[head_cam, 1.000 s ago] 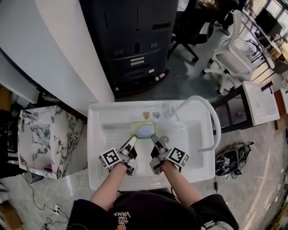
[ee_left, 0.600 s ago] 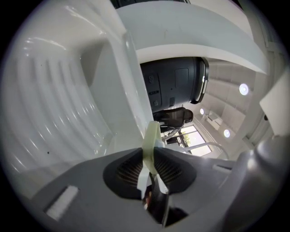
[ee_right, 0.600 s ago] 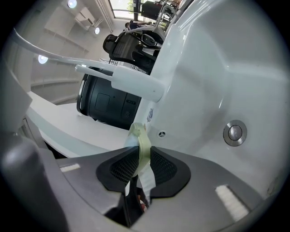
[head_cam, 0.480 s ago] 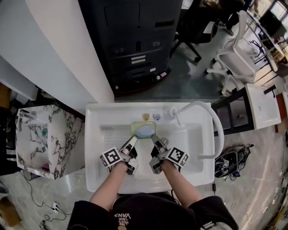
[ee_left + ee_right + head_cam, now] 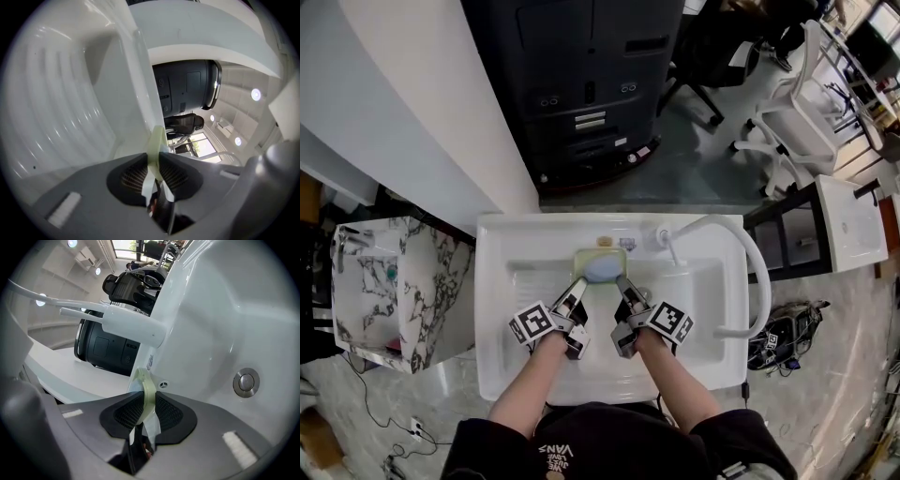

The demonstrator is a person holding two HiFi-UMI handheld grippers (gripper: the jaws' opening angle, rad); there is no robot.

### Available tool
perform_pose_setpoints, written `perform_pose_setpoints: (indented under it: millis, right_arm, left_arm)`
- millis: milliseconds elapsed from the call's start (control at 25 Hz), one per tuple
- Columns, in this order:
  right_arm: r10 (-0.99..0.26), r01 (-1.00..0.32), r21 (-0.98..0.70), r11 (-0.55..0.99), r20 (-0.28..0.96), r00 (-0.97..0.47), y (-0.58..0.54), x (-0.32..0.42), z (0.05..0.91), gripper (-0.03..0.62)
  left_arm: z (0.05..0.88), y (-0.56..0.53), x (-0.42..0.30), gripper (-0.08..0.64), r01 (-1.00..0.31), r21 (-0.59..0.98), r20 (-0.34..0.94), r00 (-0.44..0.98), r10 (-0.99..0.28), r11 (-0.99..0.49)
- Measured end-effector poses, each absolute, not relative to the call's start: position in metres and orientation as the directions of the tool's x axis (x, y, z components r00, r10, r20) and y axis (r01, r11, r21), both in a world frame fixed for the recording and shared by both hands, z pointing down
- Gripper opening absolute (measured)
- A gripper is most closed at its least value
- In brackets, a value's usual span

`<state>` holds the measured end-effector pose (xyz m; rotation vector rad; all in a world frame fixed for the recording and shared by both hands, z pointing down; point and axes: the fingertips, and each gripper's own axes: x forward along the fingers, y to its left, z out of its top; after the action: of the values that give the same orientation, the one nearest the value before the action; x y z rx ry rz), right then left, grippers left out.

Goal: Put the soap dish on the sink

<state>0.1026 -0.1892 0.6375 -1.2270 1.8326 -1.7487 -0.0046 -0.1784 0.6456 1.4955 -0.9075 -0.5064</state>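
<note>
Dish position first: the pale green soap dish [image 5: 598, 253] hangs between my two grippers at the back of the white sink [image 5: 502, 309]. Its long axis runs left to right across the basin, and the rear ledge lies just beyond its far edge. I cannot tell whether that edge touches the ledge.

The left gripper [image 5: 578, 291] is clamped on the dish's left rim and the right gripper [image 5: 623, 287] on its right rim. Each gripper view shows the thin green rim pinched between ribbed pads. Both hands sit equally near, so I judge the set-down to be a shared move away from me, with the dish kept level.

The dish holds a blue bar of soap [image 5: 602, 270]. The basin shows only its drain stopper [image 5: 246, 382]. Two small items [image 5: 605, 241] sit on the ledge directly behind the dish, with the faucet [image 5: 664, 236] to their right, so landing room looks tight.
</note>
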Motion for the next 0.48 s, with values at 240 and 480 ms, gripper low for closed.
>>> perform_pose_setpoints:
  millis: [240,480]
  right_arm:
    - [-0.755,-0.357,-0.925,-0.132,0.328,-0.568,-0.198,0.102,0.639,0.074]
    - [-0.757,-0.358,-0.923,-0.141,0.334,-0.561,-0.205,0.103,0.641,0.074]
  left_arm:
    - [0.649,-0.186,-0.006,0.123,-0.237,0.968,0.21,0.587,-0.782,0.082]
    - [0.652,-0.193,-0.005,0.123,-0.236,0.967,0.219,0.582,-0.783,0.095]
